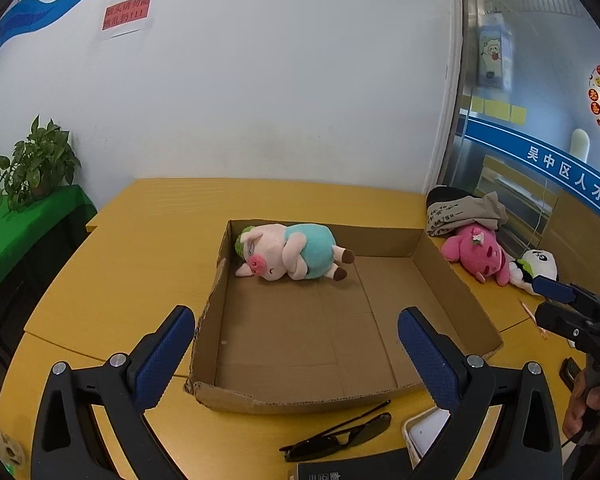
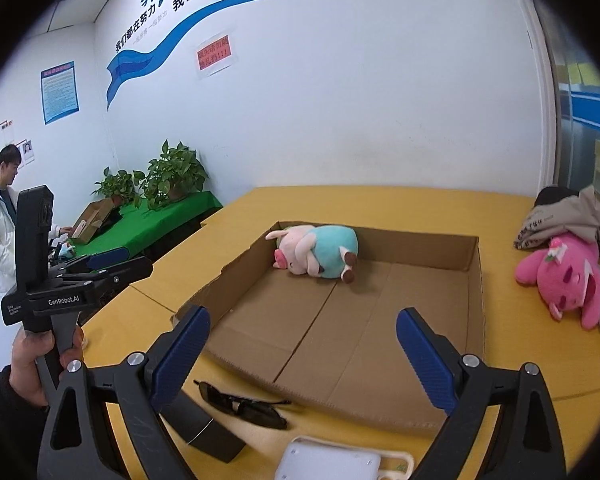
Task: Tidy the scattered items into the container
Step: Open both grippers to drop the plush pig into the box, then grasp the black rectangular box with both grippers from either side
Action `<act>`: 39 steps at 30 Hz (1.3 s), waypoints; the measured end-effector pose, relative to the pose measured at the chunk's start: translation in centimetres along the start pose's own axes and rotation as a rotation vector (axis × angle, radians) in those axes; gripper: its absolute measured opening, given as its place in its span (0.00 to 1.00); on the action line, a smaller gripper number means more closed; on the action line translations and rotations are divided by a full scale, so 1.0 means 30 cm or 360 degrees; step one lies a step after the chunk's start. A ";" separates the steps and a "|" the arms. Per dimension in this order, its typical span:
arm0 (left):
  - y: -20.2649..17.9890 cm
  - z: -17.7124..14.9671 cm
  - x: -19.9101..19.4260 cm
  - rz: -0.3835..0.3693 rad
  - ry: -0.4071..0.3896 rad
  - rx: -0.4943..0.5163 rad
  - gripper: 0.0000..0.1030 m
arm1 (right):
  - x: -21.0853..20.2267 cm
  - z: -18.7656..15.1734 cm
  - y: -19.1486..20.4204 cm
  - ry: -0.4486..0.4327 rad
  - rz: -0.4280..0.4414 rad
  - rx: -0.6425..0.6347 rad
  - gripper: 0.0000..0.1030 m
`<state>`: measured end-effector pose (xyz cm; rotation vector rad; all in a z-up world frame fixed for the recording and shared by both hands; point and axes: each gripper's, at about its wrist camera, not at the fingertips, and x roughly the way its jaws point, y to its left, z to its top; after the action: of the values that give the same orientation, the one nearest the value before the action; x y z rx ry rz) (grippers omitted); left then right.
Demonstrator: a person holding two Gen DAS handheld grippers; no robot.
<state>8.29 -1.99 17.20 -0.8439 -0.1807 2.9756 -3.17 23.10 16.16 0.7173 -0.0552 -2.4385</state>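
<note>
On the left of the yellow table [image 1: 140, 240] nothing loose is seen. The left gripper [image 1: 296, 354] is held with its jaws spread wide and empty, above the near rim of the cardboard box [image 1: 452, 280]. One item is already inside: the pig plush in a teal outfit [image 1: 292, 252], lying on its side against the far left corner of the box.

Just in front of the box's near wall, the sunglasses [image 1: 340, 436] are lying folded flat, with a black case [image 2: 204, 424] beside them and a white device [image 2: 328, 460] at the near edge. The right gripper [image 2: 302, 354] is likewise opened wide and holds nothing.

To the right of the box, well outside it, the pink plush [image 2: 568, 280] is lying against a folded grey garment [image 2: 560, 216], and a panda plush [image 1: 538, 268] is touching its near side.

The next pick is judged to be one of the items at right, best taken by the right gripper. The pink plush should be approached from above, its body pinched across the middle rather than by a limb, so that the panda is not dragged along. It should be lifted clear of the box wall before being released on the bare floor of the box.
</note>
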 end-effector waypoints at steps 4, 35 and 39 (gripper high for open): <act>-0.010 -0.030 -0.013 0.0002 0.0052 -0.0004 0.99 | -0.009 -0.048 0.015 -0.0010 0.0003 0.0040 0.87; 0.091 -0.267 0.084 -0.0290 0.0310 -0.0109 1.00 | 0.156 -0.282 0.066 0.0407 0.0107 0.0089 0.65; 0.084 -0.273 0.080 -0.0347 0.0305 -0.0093 1.00 | 0.156 -0.279 0.078 0.0419 0.0109 0.0061 0.66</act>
<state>10.52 -3.50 8.73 -1.0364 -0.3296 2.6818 -0.87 19.60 7.21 1.0303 -0.0219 -2.2643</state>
